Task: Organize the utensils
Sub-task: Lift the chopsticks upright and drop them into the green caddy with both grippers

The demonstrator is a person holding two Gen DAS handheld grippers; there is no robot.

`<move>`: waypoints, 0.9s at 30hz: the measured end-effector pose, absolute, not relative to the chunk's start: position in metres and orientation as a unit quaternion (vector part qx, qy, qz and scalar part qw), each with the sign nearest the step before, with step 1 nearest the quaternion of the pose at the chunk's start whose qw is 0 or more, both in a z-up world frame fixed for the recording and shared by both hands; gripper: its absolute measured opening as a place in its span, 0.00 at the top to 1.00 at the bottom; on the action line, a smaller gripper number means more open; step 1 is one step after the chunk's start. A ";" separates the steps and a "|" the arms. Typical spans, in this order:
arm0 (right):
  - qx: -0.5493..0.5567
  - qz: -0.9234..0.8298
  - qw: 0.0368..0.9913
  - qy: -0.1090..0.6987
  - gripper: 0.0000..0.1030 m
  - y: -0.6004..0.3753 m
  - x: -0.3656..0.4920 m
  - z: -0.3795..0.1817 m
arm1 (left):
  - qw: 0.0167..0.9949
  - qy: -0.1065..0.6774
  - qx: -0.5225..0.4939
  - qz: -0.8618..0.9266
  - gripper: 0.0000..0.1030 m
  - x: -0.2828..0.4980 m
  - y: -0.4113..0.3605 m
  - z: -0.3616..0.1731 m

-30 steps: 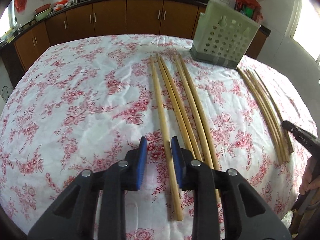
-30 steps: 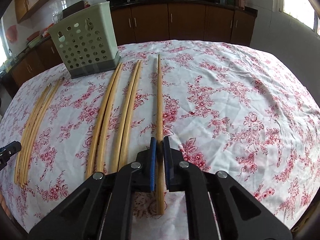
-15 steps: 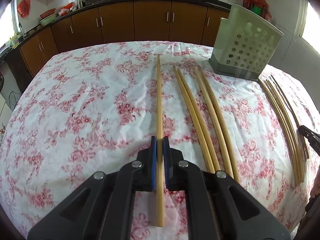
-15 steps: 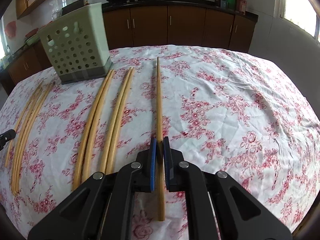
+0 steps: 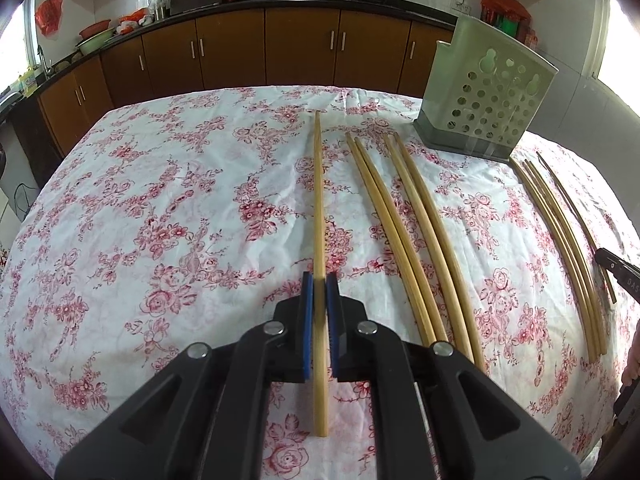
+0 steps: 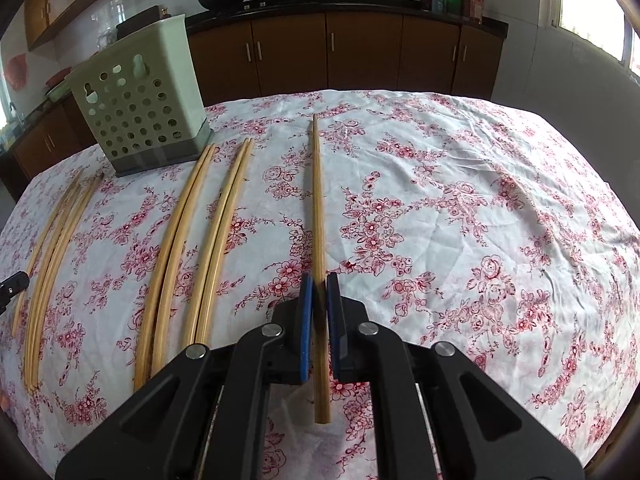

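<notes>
**A:** Since both tools are already clamped, what does each one have?

**B:** The left gripper [image 5: 319,280] is clenched on a single chopstick [image 5: 318,200]. The blue pads pinch it near its thick end, and the short tail sticks out behind them. The right gripper [image 6: 319,280] grasps a second chopstick [image 6: 318,200] the same way. Both sticks point toward the far edge of the tabletop [image 5: 160,200]. I cannot tell whether their tips touch the cloth.

**A:** How do they handle?

**B:** I judge them light, stiff and smooth, probably bamboo. A stick may swivel or slide between the pads if swung fast. A hold this far back leaves a long lever, so the tip wanders.

**A:** Where do they go?

**B:** Probably into the perforated holder [image 5: 486,116], which stands upright near the far edge. Its opening looks narrow, so the tip needs to go in first, steeply. The loose chopsticks [image 5: 389,224] lie in pairs on the cloth between the held sticks and the holder.
</notes>
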State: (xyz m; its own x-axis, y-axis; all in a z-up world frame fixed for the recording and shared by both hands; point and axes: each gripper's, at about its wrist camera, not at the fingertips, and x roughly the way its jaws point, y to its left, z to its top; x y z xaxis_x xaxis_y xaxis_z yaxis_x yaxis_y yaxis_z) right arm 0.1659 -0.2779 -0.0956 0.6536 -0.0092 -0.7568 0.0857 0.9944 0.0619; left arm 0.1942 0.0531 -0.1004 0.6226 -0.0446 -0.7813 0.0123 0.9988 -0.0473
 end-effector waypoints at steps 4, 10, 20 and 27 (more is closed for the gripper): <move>0.044 -0.026 0.913 0.405 0.92 -0.277 0.161 -0.089 | 0.898 0.439 -0.010 -0.019 0.92 0.195 0.052 -0.098; 0.046 -0.032 0.944 0.326 0.92 -0.285 0.148 -0.038 | 0.930 0.367 -0.009 -0.010 0.92 0.185 0.062 -0.044; 0.047 -0.041 0.972 0.229 0.92 -0.293 0.144 0.022 | 0.965 0.259 -0.032 0.009 0.92 0.186 0.076 0.043; 0.049 -0.029 0.979 0.194 0.92 -0.292 0.161 0.060 | 0.970 0.240 -0.029 0.014 0.92 0.199 0.078 0.073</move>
